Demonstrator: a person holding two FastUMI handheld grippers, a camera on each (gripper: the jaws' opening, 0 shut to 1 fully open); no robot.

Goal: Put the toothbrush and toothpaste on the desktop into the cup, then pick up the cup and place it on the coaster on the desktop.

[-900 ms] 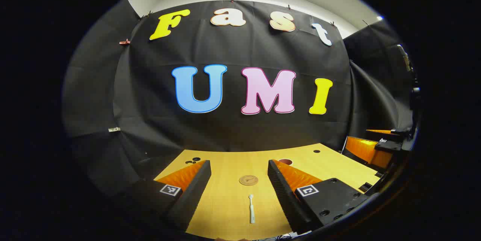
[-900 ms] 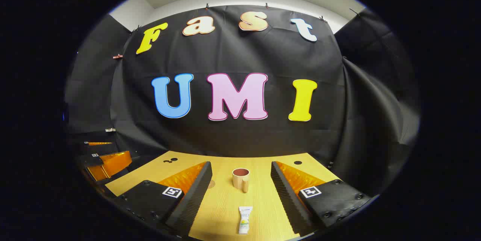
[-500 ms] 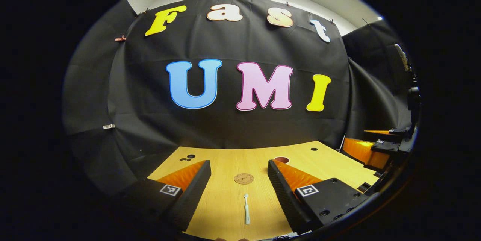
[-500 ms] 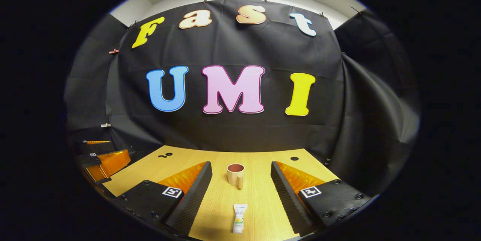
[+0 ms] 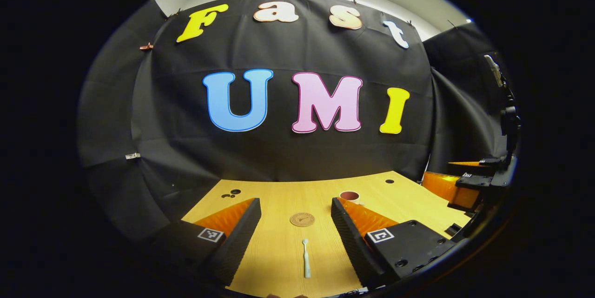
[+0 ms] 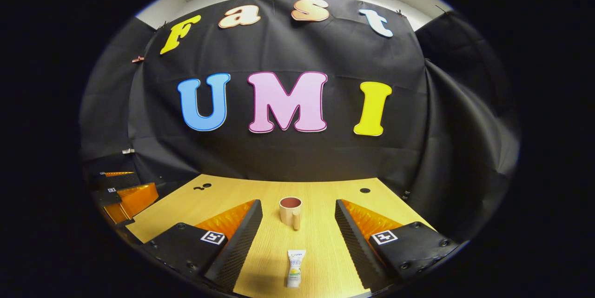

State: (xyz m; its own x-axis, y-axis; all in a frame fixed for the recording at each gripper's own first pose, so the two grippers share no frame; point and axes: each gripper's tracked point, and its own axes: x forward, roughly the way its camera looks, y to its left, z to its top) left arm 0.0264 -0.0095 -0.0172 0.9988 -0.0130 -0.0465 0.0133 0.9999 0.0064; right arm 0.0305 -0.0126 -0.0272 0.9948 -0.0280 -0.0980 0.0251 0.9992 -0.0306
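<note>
- In the left gripper view, the left gripper (image 5: 296,233) sits at the bottom of the frame with its jaws wide apart, holding nothing.
- Between those jaws, low in the centre of the frame, the toothbrush (image 5: 306,264) lies flat on the wooden desktop (image 5: 279,251), head pointing away from the camera.
- Just above it in the frame lies the round coaster (image 5: 302,219), apart from the brush.
- The cup (image 5: 349,195) peeks out right of centre, partly hidden behind the right-hand finger.
- At the right edge of that frame the right gripper (image 5: 460,182) appears farther off; I cannot tell its jaw spacing from here.
- In the right gripper view, that gripper's jaws at the bottom of the frame stand well apart and empty.
- Between them the toothpaste (image 6: 295,268) lies flat at bottom centre, and the cup stands upright above it, handle toward the camera.
- The left gripper shows at the left edge of this view.
</note>
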